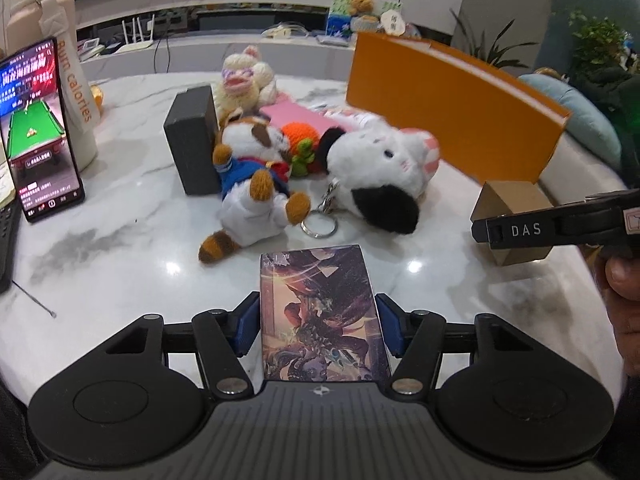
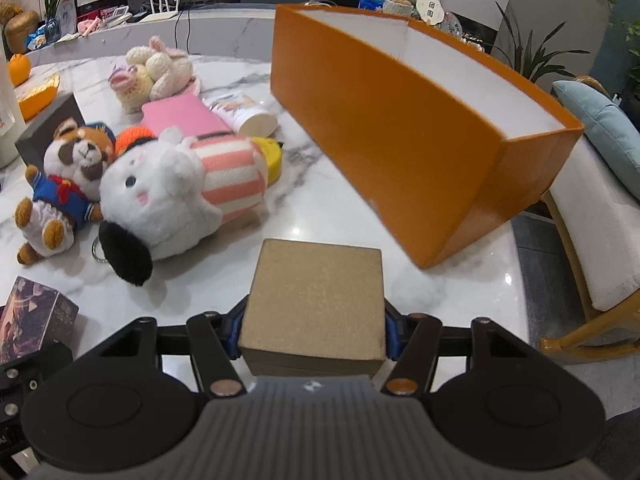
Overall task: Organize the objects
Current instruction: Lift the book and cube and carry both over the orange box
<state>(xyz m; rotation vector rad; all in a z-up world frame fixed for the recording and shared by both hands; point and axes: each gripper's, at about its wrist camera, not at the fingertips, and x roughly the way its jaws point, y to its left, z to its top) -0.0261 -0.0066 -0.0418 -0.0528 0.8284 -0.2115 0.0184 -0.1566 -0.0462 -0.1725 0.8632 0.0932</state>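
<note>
A card box with dark fantasy art (image 1: 320, 316) stands on the marble table (image 1: 120, 240) between the blue pads of my left gripper (image 1: 318, 320), which touch both its sides. A plain brown cardboard box (image 2: 316, 300) sits between the pads of my right gripper (image 2: 314, 332), gripped on both sides. In the left wrist view the right gripper (image 1: 552, 228) shows at the right edge with the brown box (image 1: 516, 200) and a person's hand behind it. The big orange box (image 2: 400, 152) stands open-topped just beyond the right gripper.
A white plush with a black ear (image 2: 172, 192), a raccoon plush (image 2: 72, 168), a crocheted rabbit (image 2: 152, 68), a pink pouch (image 2: 180, 116) and a dark grey box (image 1: 192, 140) crowd the table's middle. A lit phone (image 1: 40, 132) and a bottle (image 1: 76, 100) stand left. A chair (image 2: 592, 240) is on the right.
</note>
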